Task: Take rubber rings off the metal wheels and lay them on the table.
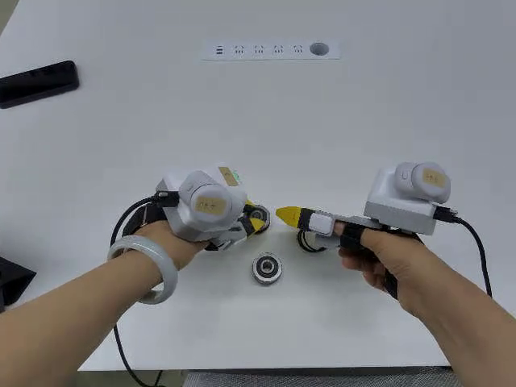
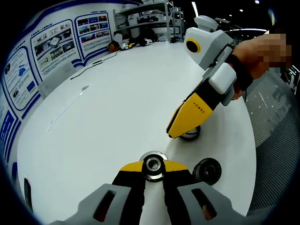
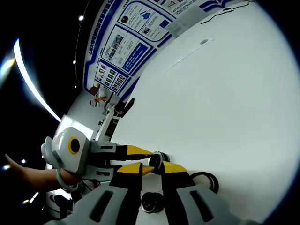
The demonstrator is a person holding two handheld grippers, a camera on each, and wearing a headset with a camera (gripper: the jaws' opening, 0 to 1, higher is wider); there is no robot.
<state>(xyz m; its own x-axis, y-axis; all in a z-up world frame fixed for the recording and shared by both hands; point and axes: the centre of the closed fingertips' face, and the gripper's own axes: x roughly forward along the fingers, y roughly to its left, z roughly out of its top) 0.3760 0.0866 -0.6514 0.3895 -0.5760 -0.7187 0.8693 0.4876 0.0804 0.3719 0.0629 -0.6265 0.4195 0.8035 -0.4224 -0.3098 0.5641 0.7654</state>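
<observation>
Left gripper (image 2: 153, 167) clamped on metal wheel (image 2: 153, 164) — second wheel (image 1: 267, 268) lies on table (image 1: 379, 105) nearby. Right gripper (image 3: 152, 168) jaws slightly parted, empty, tips near held wheel — loose rubber ring (image 3: 205, 180) on table beside it.

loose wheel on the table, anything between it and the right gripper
Nothing visible does. The wheel lies on bare table just nearer the person than the right gripper; a ring lies off to the side.
</observation>
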